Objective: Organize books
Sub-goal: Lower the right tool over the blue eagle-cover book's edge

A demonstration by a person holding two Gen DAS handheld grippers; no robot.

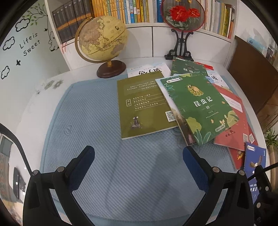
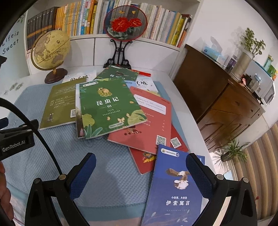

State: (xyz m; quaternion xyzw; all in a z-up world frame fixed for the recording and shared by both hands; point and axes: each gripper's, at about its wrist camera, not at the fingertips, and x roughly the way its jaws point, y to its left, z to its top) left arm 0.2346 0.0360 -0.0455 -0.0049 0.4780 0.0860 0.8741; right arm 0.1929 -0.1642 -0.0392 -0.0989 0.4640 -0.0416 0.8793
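Both hand-held grippers, left (image 1: 138, 157) and right (image 2: 141, 164), gape wide and empty over the blue mat (image 1: 97, 121), scattered books (image 2: 111, 106) beyond.

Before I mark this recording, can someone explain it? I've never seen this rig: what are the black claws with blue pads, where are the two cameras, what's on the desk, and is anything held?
There is no robot here. A person holds a two-finger gripper in each hand, and a fisheye camera on each looks forward along its fingers. One picture comes from the left gripper, the other from the right gripper. Both stand open and hold nothing.

On the white desk lies a blue mat with loose books overlapping on it: an olive book, a green book on top, red books below it, and a blue book nearest the right gripper. Behind stand a globe, a round flower ornament and filled shelves.
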